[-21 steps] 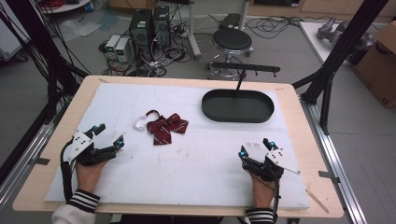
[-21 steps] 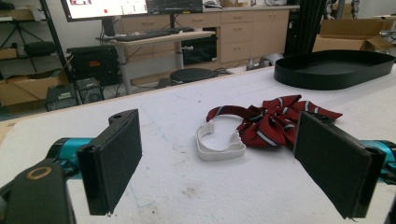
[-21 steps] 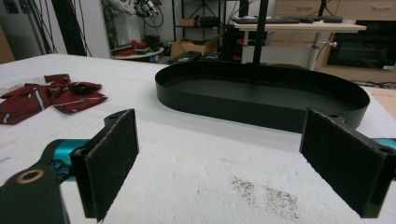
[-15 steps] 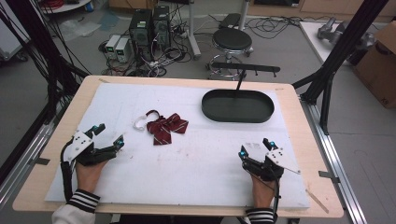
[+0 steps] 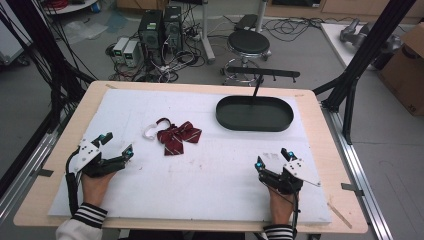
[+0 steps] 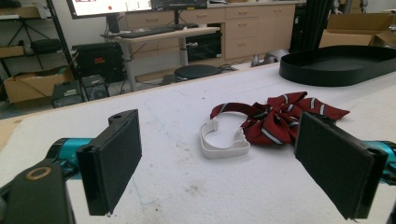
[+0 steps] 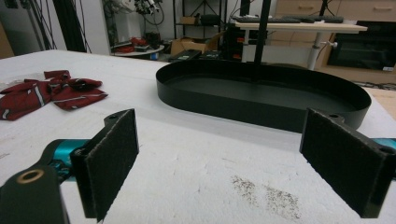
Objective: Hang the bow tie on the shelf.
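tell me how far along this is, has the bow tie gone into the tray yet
Nothing looks done. The red striped bow tie lies on the white mat, apart from the empty black oval tray. Nothing is in hand: the left gripper and right gripper rest open. Presumably picking it up and placing it remain.

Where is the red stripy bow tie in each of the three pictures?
High view: the bow tie lies left of middle on the white mat.
Left gripper view: it lies ahead, right of centre, beyond the open jaws.
Right gripper view: it lies at the far left.
Shared landmark: the black oval tray.
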Demonstrator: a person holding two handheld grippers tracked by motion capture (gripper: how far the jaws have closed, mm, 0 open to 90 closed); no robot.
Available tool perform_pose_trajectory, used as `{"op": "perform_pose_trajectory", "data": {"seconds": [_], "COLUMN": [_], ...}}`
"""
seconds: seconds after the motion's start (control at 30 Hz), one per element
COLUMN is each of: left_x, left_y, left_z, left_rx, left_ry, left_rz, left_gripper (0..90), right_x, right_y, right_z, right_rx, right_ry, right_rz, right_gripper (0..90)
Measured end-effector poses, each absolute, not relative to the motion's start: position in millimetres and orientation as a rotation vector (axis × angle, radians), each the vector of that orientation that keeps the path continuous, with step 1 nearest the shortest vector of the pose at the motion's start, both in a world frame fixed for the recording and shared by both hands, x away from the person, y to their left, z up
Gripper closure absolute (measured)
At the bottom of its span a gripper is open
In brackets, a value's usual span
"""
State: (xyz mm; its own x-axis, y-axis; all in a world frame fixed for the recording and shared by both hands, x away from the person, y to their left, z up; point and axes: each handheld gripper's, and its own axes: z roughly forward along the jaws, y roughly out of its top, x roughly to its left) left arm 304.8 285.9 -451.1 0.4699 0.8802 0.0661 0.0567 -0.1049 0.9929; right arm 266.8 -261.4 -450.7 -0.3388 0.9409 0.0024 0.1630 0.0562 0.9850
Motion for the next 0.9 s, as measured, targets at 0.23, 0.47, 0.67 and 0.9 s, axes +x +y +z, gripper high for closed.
{"op": "perform_pose_trajectory", "data": {"seconds": [0.23,0.47,0.67,0.9], "left_x": [305.0,304.9,304.8,304.7], "left_y": [285.9,286.2,286.2,285.9], "left_z": [-451.3,-451.2,-451.2,-451.4], "left_rx": [1.516,1.516,1.518,1.514], "left_ry": [0.856,0.857,0.855,0.856], "left_rz": [0.857,0.855,0.857,0.859], "left_gripper": [15.4,15.4,15.4,15.4], "right_x": [266.6,266.5,266.5,266.5], "right_y": [-261.1,-261.0,-261.1,-261.0], "right_z": [-450.8,-450.8,-450.8,-450.8], "right_rx": [1.129,1.127,1.124,1.125], "right_ry": [1.604,1.603,1.604,1.603], "right_rz": [1.352,1.35,1.349,1.35], "right_gripper": [10.7,10.8,10.7,10.7]}}
